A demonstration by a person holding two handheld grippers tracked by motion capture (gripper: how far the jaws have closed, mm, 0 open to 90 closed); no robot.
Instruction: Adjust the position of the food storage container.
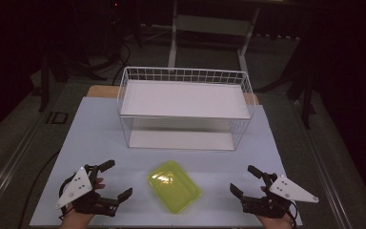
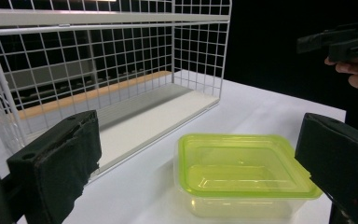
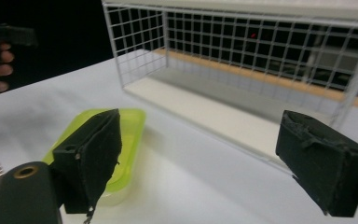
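A shallow plastic container with a yellow-green lid lies on the white table near its front edge, between both hands. In the left gripper view the container sits just ahead of the wide-apart jaws. My left gripper is open at the front left, well clear of the container. My right gripper is open at the front right, also apart from it. In the right gripper view the container lies partly behind the left jaw. A white wire shelf rack stands behind the container.
The rack has a white upper shelf and a white lower shelf, open toward the front. The white tabletop has bare room on both sides of the rack. Beyond the table lie dark floor, cables and stands.
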